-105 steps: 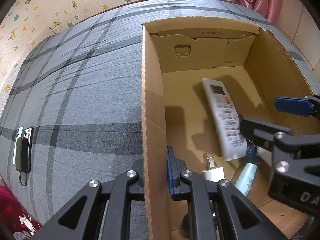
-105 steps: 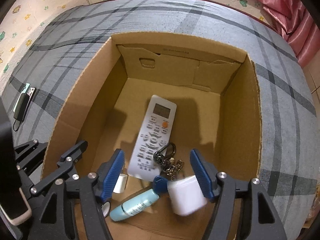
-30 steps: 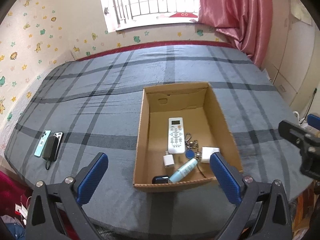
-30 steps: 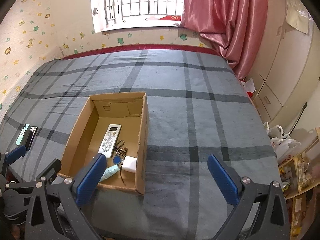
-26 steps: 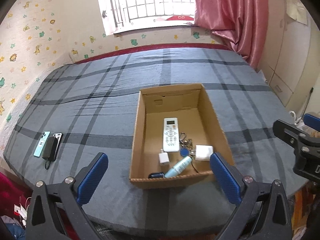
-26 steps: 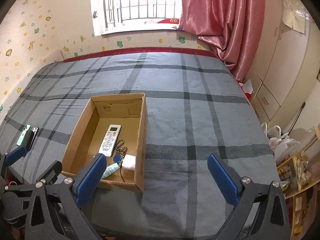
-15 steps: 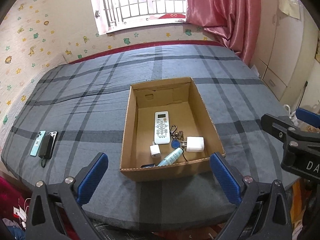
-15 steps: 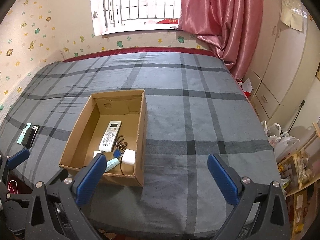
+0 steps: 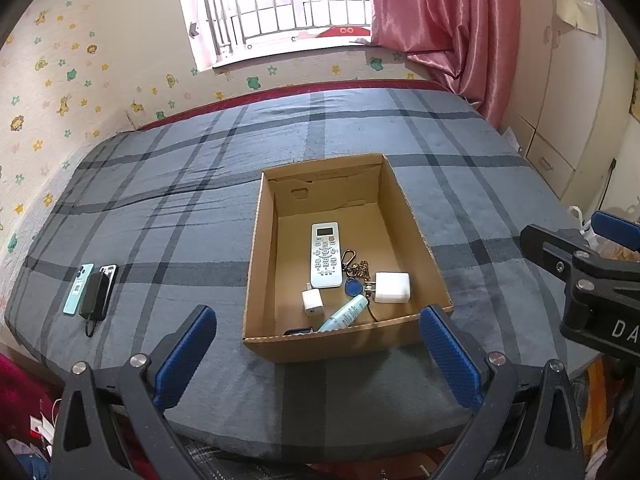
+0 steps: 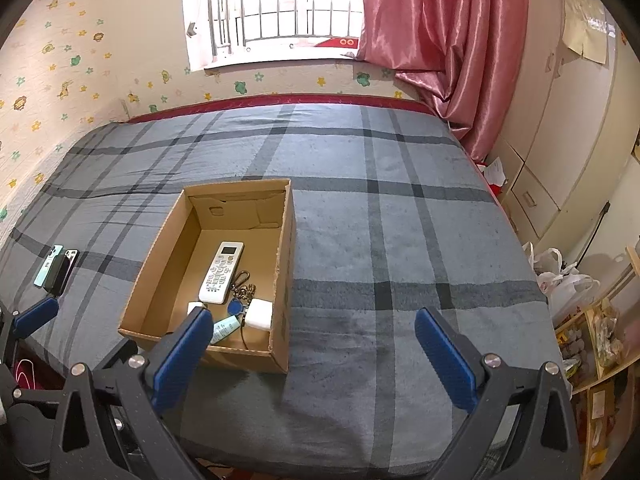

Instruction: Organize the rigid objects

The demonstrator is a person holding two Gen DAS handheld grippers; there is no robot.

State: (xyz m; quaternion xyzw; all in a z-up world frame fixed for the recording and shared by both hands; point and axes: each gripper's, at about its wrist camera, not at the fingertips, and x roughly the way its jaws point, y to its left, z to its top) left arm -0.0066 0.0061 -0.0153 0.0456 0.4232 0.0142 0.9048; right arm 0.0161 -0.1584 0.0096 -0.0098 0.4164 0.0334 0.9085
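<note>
Blue-padded and spread wide apart, both tools hold nothing: the left gripper hangs off the near end of the cardboard box, and the right gripper hangs beside it to the box's right, over bare plaid bedspread. Everything gathered so far lies inside the box, toward its near end: a white remote along the middle, a keyring with blue fob just right of it, a white charger block near the right wall, a small white plug, a pale blue tube and a dark item, barely visible, against the near wall. Well left of the box, phones and a power bank lie on the bedspread; whether they belong to the sorting I cannot tell. The step looks like a retreat after the last drop. To do it well, keep both tools level, away from the box rim, and the pads parted. Both are held high and back from the box, tilted down toward it.
</note>
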